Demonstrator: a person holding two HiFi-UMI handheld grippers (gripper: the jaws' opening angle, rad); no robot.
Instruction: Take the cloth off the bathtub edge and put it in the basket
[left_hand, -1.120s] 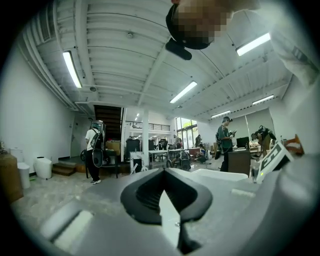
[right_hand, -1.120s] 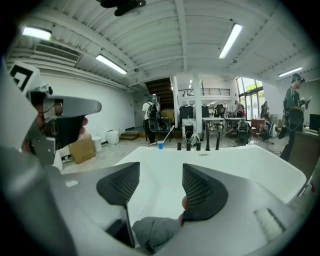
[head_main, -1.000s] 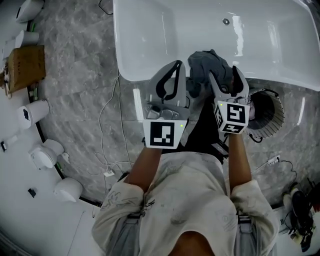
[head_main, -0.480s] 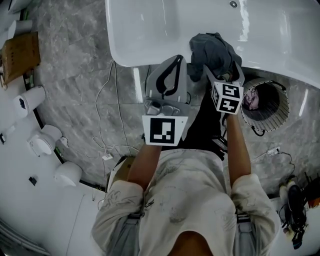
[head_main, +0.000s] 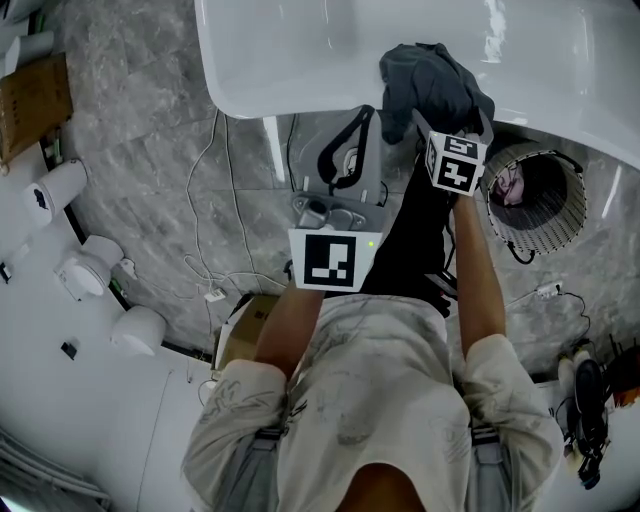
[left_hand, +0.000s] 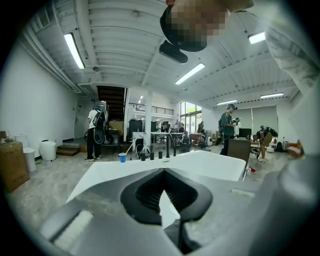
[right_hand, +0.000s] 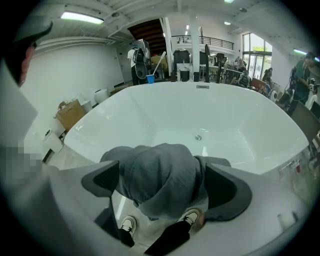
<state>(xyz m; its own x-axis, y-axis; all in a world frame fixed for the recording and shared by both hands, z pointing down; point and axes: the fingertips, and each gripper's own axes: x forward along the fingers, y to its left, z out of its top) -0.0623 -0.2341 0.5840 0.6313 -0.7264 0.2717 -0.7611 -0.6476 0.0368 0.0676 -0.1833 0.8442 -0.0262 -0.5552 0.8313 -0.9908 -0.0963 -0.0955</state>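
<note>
The cloth (head_main: 432, 80) lies draped over the bathtub (head_main: 290, 60) edge, near the basket (head_main: 545, 238). The right hand-held gripper (right_hand: 162, 185) has just been spreading its jaws, which stand wide on either side of the cloth. The left hand-held gripper (left_hand: 163, 172) is pressed together and empty.

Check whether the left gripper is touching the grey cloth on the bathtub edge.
Apart. The left gripper view shows the left gripper shut, with only the bathtub beyond its jaws. In the head view the cloth lies off to its side.
</note>
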